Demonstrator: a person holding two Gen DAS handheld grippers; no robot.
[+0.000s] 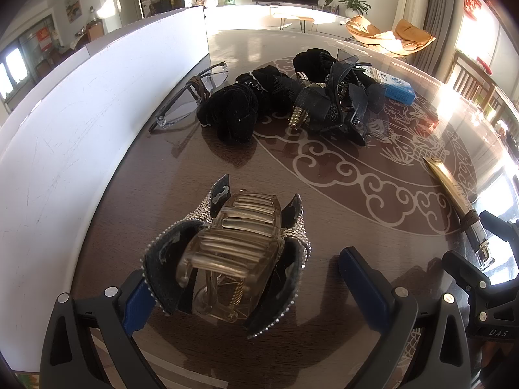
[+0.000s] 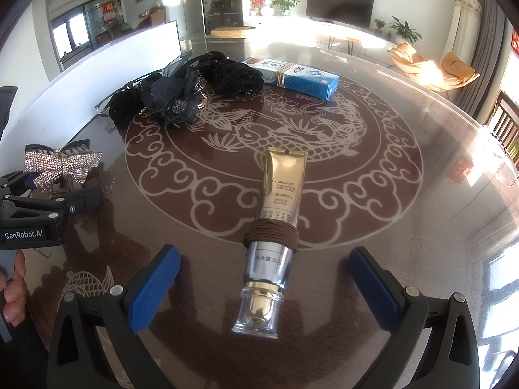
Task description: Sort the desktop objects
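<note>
A rhinestone bow hair claw [image 1: 227, 259] stands on the glass table between the open fingers of my left gripper [image 1: 253, 287]; its left side touches the left pad, the right pad is apart. It also shows in the right wrist view [image 2: 61, 165]. A gold and silver cream tube [image 2: 275, 230] wrapped with brown hair ties [image 2: 271, 232] lies between the open fingers of my right gripper [image 2: 264, 290], untouched. The tube also shows at the left wrist view's right edge [image 1: 460, 204].
A pile of black hair accessories [image 1: 292, 100] lies further out, also in the right wrist view [image 2: 181, 90]. Clear glasses [image 1: 191, 100] lie by a white board [image 1: 97, 113]. A blue medicine box [image 2: 298, 76] sits behind. The left gripper [image 2: 35, 207] shows at the right view's left.
</note>
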